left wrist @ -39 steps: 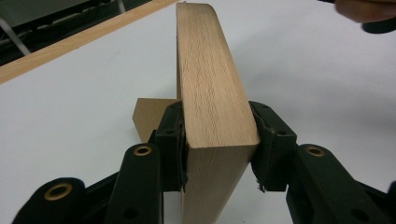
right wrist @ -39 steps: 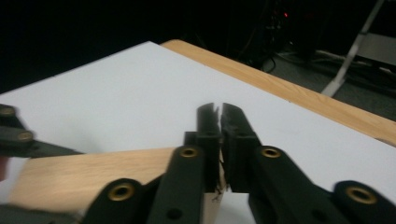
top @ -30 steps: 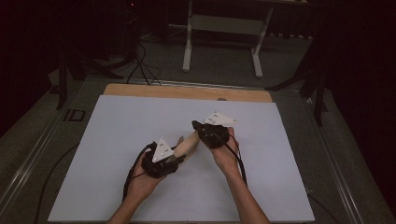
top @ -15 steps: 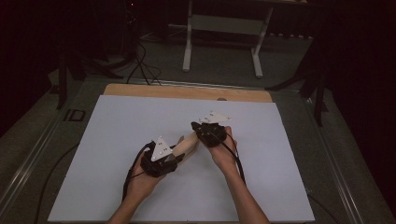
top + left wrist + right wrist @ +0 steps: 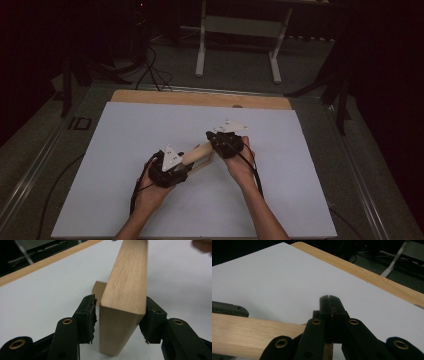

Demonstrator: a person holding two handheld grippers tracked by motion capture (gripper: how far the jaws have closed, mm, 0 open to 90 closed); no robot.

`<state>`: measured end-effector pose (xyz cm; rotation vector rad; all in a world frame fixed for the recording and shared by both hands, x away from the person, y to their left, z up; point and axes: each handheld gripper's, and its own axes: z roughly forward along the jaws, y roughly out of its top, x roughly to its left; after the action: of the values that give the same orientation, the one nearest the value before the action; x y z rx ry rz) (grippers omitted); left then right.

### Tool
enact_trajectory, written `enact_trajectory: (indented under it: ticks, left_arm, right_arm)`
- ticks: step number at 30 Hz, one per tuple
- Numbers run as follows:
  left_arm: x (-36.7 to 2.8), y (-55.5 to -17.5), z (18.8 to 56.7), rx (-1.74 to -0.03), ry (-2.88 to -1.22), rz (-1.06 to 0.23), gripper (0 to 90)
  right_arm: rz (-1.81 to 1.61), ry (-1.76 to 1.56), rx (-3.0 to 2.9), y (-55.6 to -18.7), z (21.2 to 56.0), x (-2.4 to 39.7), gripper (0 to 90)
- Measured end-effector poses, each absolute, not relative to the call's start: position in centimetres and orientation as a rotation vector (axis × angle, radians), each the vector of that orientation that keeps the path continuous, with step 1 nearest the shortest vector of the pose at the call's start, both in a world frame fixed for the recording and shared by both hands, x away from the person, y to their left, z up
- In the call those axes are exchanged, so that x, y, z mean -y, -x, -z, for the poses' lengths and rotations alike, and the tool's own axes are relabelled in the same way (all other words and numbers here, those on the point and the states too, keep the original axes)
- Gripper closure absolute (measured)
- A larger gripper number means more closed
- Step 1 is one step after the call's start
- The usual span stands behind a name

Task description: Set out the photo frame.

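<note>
Opening slightly, left gripper point(image 5: 117, 317) jaws are loosening around the wooden block point(image 5: 125, 297); a gap is showing at one pad, the other is touching. Right gripper point(image 5: 329, 305) jaws are sitting fully closed beside the block's far end, hands unmoved since earlier. Block is lying mid-worktop point(image 5: 125, 135) between both grippers; worktop's wooden far edge point(image 5: 200, 98) lying behind.

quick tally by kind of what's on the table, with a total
Tools: 2 (left tool, jaws just opening around the block; right tool, shut)
Wooden block: 1 (the wood bit behind may be the same piece)
Hands: 2 (left hand, right hand)
White sheet: 1
Total: 6
</note>
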<state>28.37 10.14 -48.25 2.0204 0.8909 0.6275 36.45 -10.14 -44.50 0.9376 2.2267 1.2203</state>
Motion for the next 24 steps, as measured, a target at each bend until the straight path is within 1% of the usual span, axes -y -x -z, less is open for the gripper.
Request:
enact_trajectory:
  ticks: [10,19,24]
  left_arm:
    - [-11.0,-29.0,48.6,-0.956,-2.016,-0.612,54.1]
    - [-11.5,-29.5,48.7,-0.98,-2.012,-0.605,53.5]
    - [-11.7,-29.6,48.7,-0.984,-2.01,-0.589,53.6]
  right_arm:
    - [-1.221,-0.943,-2.243,-36.0,44.5,10.4,89.9]
    - [-1.22,-0.951,-2.26,-35.7,44.3,10.6,89.7]
    - [-1.251,-0.922,-2.259,-35.8,44.4,10.7,79.7]
